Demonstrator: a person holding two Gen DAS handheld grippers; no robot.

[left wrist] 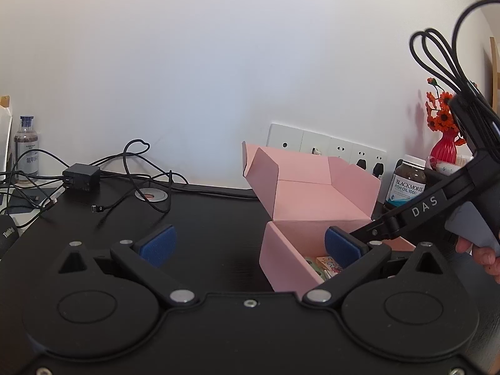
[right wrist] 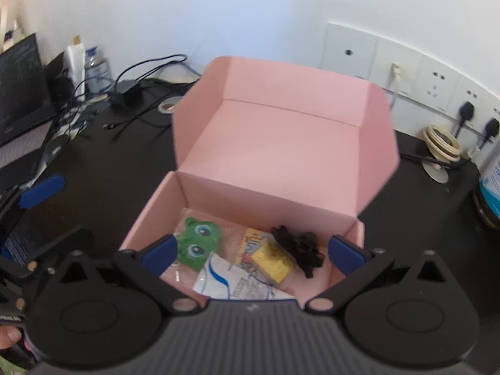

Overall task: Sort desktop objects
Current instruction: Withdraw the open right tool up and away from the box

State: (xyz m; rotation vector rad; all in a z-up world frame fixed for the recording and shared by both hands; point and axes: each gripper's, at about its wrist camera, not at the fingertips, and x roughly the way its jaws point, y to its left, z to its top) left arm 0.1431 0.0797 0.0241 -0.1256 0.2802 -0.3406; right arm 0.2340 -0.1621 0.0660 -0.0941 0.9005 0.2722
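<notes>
The pink box [right wrist: 268, 162] stands open on the black desk [left wrist: 203, 218], holding a green frog toy [right wrist: 198, 243], a yellow pack [right wrist: 275, 261] and a white sachet [right wrist: 228, 281]. Both the left gripper [left wrist: 250, 245] and the right gripper [right wrist: 250, 251] have fingers apart, empty. Right of the box, a bottle [left wrist: 407, 181] reads "BLACKMORES FISH OIL 1000"; the right gripper's arm reads "DAS".

Even, soft daylight fills both views; the white wall [left wrist: 218, 62] grades to a faint pink-blue vignette toward the corners. Fisheye distortion bows the desk [left wrist: 203, 218] edge and sockets [right wrist: 406, 72]. The left view is sharp; the right view is slightly blurred throughout. Red flowers [left wrist: 440, 109] cast a faint shadow on the wall.
</notes>
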